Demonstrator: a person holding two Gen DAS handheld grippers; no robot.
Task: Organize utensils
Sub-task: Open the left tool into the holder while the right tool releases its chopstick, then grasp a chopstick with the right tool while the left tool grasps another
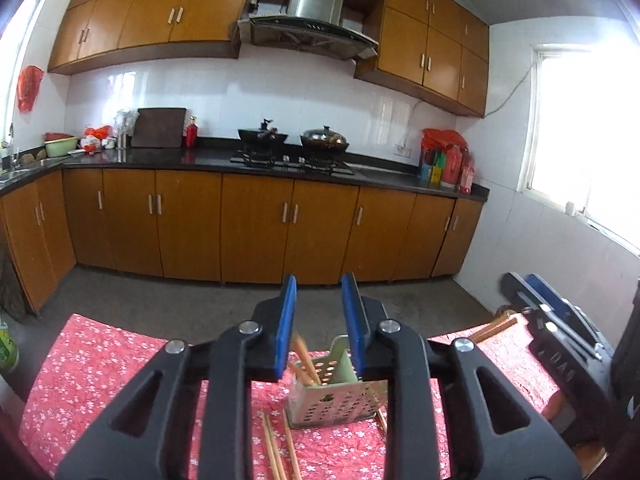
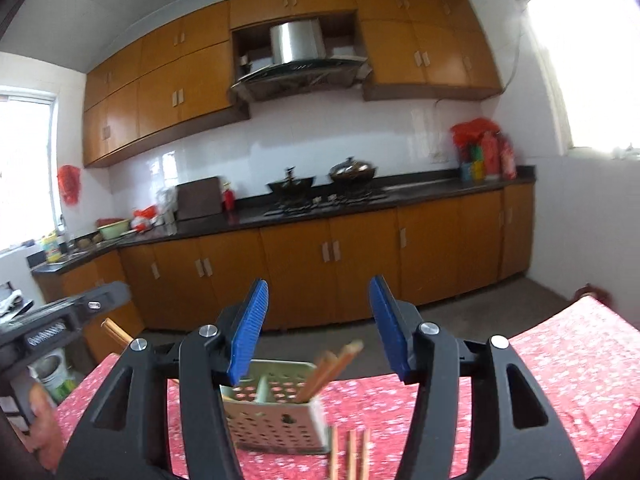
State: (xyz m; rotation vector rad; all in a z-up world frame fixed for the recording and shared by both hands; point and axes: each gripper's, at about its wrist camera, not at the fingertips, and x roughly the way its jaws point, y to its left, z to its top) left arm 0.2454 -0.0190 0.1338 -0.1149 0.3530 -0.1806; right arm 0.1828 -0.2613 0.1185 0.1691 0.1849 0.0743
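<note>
Left tool [image 1: 320,304]: its two blue pads stand a little way apart. Nothing is between them. It holds nothing and hangs above the counter.
Right tool [image 2: 318,312]: its blue pads stand wider apart. Nothing is between them. It holds nothing.
Holder [image 1: 334,396]: a small metal box with round holes in its walls. It stands upright on the counter, just past the tips of both tools.
Chopsticks in the holder [image 2: 328,372]: a few brown wooden sticks stand in it and lean to one side. Their tops poke out over the rim.
Loose chopsticks [image 1: 276,448]: some sticks lie flat on the cloth, just in front of the holder. In the right wrist view they show as three sticks [image 2: 350,456] side by side at the bottom.
More chopsticks [image 1: 494,329]: a couple of stick ends show over by the right tool, in the left wrist view. I cannot tell what they rest on.
Counter [image 1: 100,380]: it has a red cloth with small white flowers on it.
Behind: brown kitchen cupboards [image 1: 256,224], a dark worktop, and two pots [image 1: 324,138] on a stove.
</note>
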